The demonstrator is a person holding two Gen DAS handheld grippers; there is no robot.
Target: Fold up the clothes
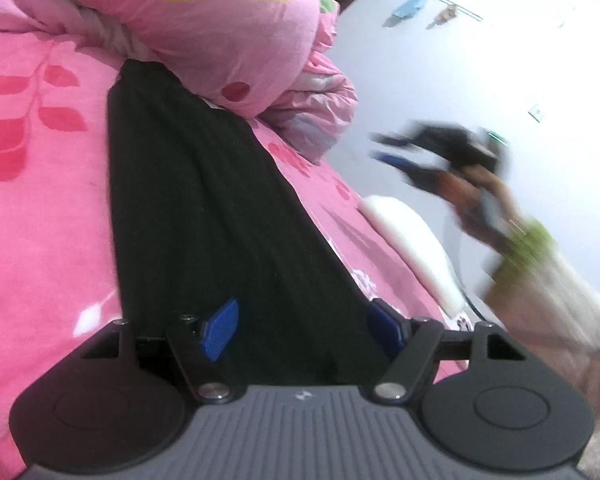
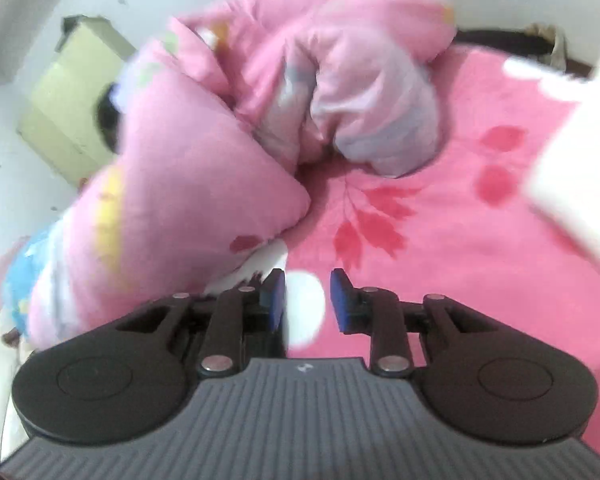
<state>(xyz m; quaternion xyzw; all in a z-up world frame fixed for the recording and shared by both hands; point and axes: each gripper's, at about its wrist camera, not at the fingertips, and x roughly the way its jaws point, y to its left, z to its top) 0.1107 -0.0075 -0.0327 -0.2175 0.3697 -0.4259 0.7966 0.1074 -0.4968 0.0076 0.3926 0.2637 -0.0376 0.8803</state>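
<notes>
so, one black garment lies stretched along the pink leaf-print bedsheet, its far end tucked against the bunched pink quilt. my left gripper hangs over its near end, jaws spread wide with the cloth between them, not pinched. my right gripper is blurred in the left view, out past the bed's edge by the white wall; in its own view its jaws are parted and hold nothing. one white pillow sits at the bed's edge. bare sheet lies open left of the garment.
</notes>
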